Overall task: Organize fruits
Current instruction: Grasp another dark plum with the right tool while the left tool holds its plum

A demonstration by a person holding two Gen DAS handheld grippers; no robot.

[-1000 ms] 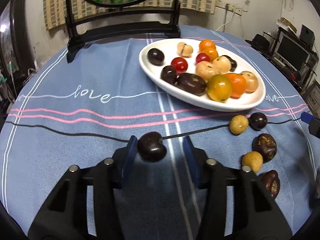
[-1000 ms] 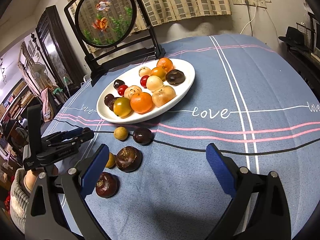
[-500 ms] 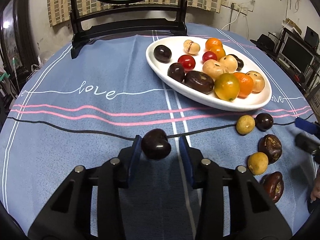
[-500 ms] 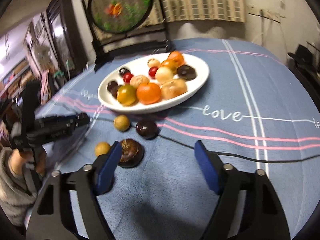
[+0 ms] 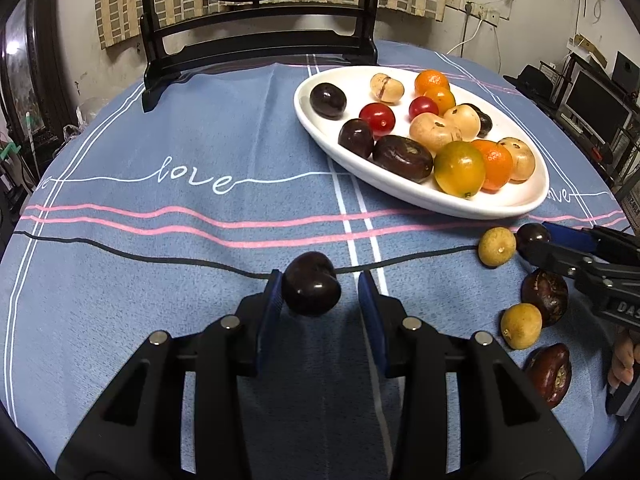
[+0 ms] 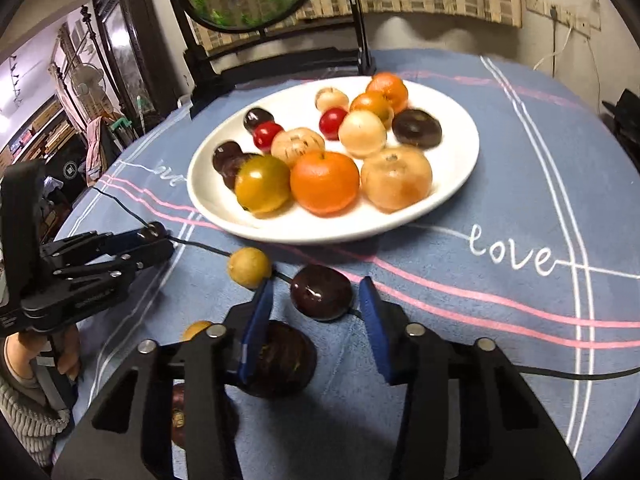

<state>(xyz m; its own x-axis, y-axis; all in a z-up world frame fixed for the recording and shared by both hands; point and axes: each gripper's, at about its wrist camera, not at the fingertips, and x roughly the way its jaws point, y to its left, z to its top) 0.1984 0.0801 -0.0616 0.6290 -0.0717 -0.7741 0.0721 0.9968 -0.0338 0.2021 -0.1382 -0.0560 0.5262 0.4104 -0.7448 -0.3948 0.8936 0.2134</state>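
Observation:
A white oval plate [image 5: 400, 196] [image 6: 328, 236] holds several fruits: orange, red, tan and dark ones. My left gripper [image 5: 318, 280] is shut on a dark round fruit [image 5: 311, 284], held at its fingertips over the blue cloth; the right wrist view shows this gripper [image 6: 158, 240] at the left. My right gripper [image 6: 316, 288] straddles another dark fruit [image 6: 322, 292] lying on the cloth. Its jaws are closing, with small gaps still showing on both sides. A yellow fruit [image 6: 249, 267] lies just left of it.
Loose on the cloth near the right gripper [image 5: 536, 240] lie two yellow fruits [image 5: 497, 247] [image 5: 521, 326] and two brown ones [image 5: 545, 297] [image 5: 549, 374]. A black stand with a round picture [image 5: 256, 40] stands behind the plate. A person's hand [image 6: 40, 356] holds the left gripper.
The right gripper has come forward and down over the loose fruits, and its jaws have narrowed around the dark fruit. The left jaws have tightened slightly on their fruit.

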